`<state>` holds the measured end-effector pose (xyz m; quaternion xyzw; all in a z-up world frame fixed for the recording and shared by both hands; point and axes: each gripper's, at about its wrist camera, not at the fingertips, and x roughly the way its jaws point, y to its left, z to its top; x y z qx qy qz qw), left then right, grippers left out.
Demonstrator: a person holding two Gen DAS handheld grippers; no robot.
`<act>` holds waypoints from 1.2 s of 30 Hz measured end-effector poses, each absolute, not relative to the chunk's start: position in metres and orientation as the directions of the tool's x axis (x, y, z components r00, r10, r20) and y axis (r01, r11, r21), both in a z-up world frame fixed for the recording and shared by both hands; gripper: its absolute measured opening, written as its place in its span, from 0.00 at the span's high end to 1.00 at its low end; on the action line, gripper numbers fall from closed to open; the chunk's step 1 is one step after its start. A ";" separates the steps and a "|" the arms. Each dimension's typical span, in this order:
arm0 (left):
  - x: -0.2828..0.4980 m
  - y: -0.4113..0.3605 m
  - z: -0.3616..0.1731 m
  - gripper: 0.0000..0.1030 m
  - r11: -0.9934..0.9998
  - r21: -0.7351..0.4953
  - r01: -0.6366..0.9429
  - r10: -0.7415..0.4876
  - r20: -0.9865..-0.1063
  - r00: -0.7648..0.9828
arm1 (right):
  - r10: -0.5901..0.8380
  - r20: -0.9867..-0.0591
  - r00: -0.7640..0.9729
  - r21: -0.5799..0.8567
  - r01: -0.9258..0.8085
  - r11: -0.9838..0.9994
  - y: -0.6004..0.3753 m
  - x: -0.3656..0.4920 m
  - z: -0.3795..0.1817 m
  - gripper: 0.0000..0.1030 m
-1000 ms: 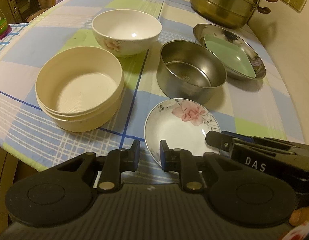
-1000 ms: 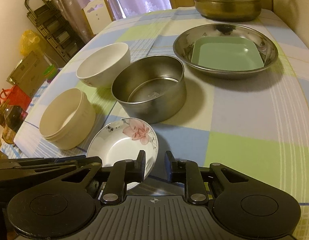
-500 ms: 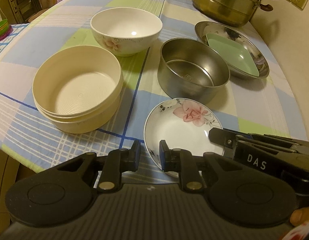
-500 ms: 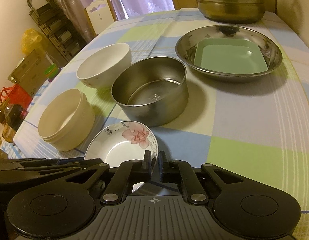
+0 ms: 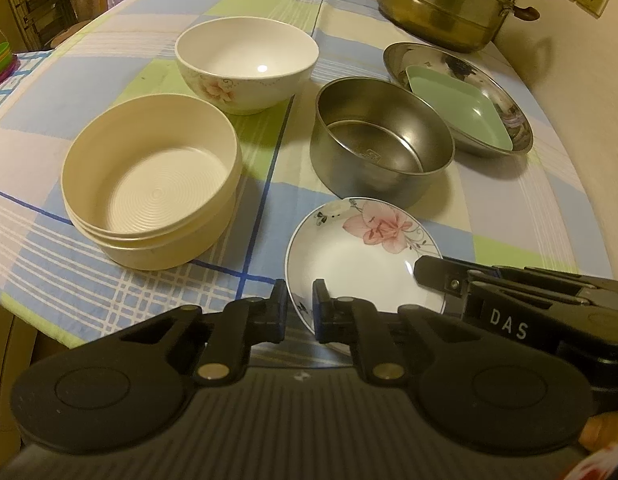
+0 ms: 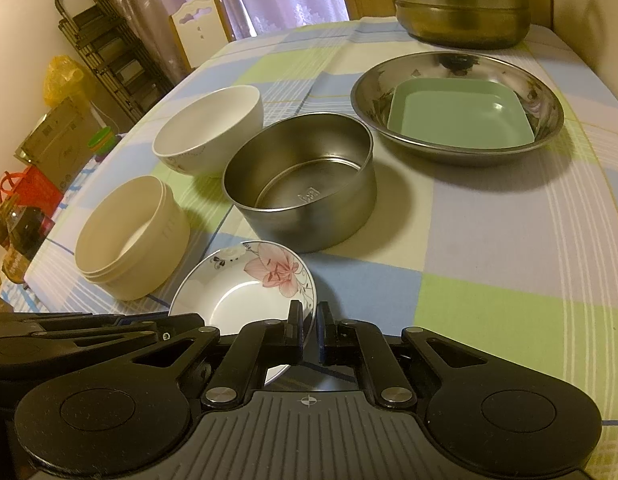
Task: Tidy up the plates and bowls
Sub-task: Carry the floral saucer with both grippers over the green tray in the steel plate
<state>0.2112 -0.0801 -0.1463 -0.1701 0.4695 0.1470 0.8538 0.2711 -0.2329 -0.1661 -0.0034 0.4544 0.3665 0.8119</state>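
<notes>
Left wrist view: desk (image 5: 489,208) is covered by a checked cloth. A steel steamer pot (image 5: 449,4) is set at the far edge. Just in front of it a wide steel basin (image 5: 513,120) is seen with a green square dish (image 5: 461,112) laid inside. A cream ribbed bowl (image 5: 149,184) is placed near the left edge, a white flowered bowl (image 5: 245,64) behind it, and a steel bowl (image 5: 381,140) mid-desk. The small flowered plate (image 5: 361,264) is found at the near edge, its rim pinched from both sides. Left gripper (image 5: 299,312) jaws have just been closing and are clamped on the plate's near-left rim. Right gripper (image 6: 309,332) jaws are clenched on the plate's right rim.
</notes>
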 end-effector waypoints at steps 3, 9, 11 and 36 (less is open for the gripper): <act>0.210 -0.081 -0.146 0.89 0.900 -0.152 -0.408 0.090 -0.852 0.515 | 0.590 -0.742 0.318 0.328 -0.596 0.733 -0.234 0.270 -0.166 0.94; 0.210 -0.086 -0.144 0.89 0.906 -0.155 -0.395 0.080 -0.852 0.517 | 0.590 -0.743 0.316 0.333 -0.590 0.735 -0.240 0.270 -0.164 0.94; 0.210 -0.089 -0.142 0.90 0.910 -0.157 -0.385 0.074 -0.850 0.522 | 0.590 -0.742 0.319 0.335 -0.586 0.738 -0.245 0.269 -0.162 0.94; 0.281 -0.155 -0.112 0.91 0.973 -0.167 -0.158 -0.036 -0.791 0.610 | 0.524 -0.706 0.476 0.351 -0.406 0.843 -0.331 0.301 -0.125 0.94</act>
